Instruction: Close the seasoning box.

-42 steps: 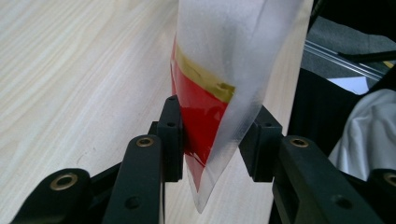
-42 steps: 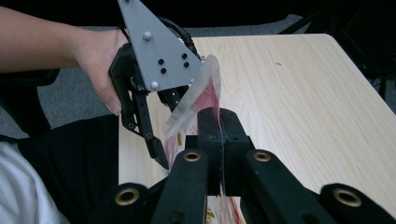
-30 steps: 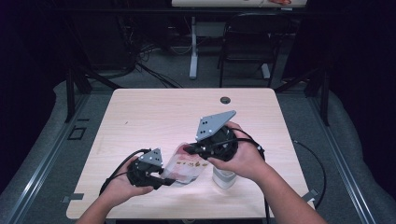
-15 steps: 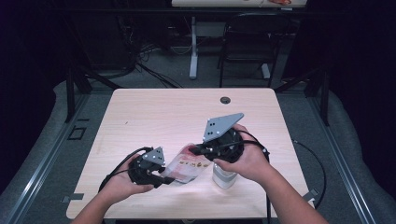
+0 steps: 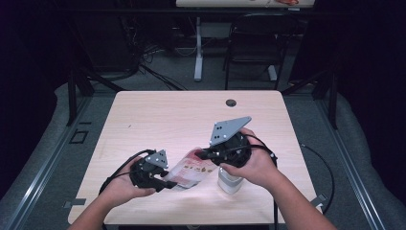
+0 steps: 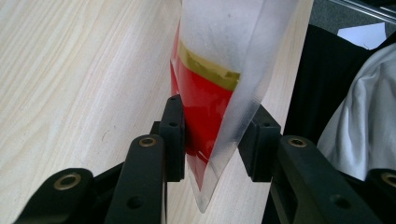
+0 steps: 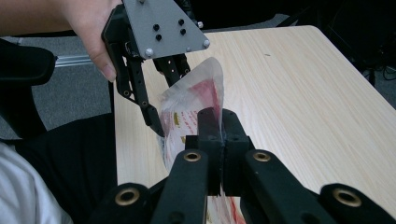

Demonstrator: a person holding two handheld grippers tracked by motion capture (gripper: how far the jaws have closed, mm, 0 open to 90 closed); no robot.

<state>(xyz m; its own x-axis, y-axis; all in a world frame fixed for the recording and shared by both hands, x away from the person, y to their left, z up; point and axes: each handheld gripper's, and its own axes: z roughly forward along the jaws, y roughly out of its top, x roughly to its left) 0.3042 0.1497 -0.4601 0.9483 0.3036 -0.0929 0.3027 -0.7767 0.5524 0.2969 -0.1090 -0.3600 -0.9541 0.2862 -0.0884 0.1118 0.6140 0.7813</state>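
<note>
Dark surroundings frame a light wooden table point(image 5: 158, 115); beyond its far edge stand a black chair point(image 5: 251, 45) and loose floor cables point(image 5: 158, 72). On the tabletop, a small dark round grommet point(image 5: 231, 102) sits near the far edge, well apart from both tools. A white cylindrical container point(image 5: 230, 182) stands directly below the right gripper point(image 5: 203, 154), touching or just beside the person's right hand point(image 5: 256, 165); whether it contacts the bag cannot be determined.

Between the two tools hangs a translucent plastic bag point(image 5: 191, 167) with red printed contents. The left gripper point(image 5: 168, 184) holds one corner of it: in the left gripper view the bag point(image 6: 219, 70) rises from between the jaws, and both black pads point(image 6: 173, 135) press against its sides, so this tool is clamped on the bag at a partial opening. The left hand point(image 5: 119, 184) holds the tool low, near the table's front edge.

In the right gripper view, the right gripper point(image 7: 219, 140) has its jaws drawn fully together, with a thin fold of the bag point(image 7: 191, 112) pinched between them. Ahead of these jaws, the left gripper point(image 7: 163, 93) and its grey three-cornered plate point(image 7: 161, 28) appear on the bag's far side. Each tool's cable point(image 5: 119, 165) trails toward the person; nothing obstructs the span between the tools
</note>
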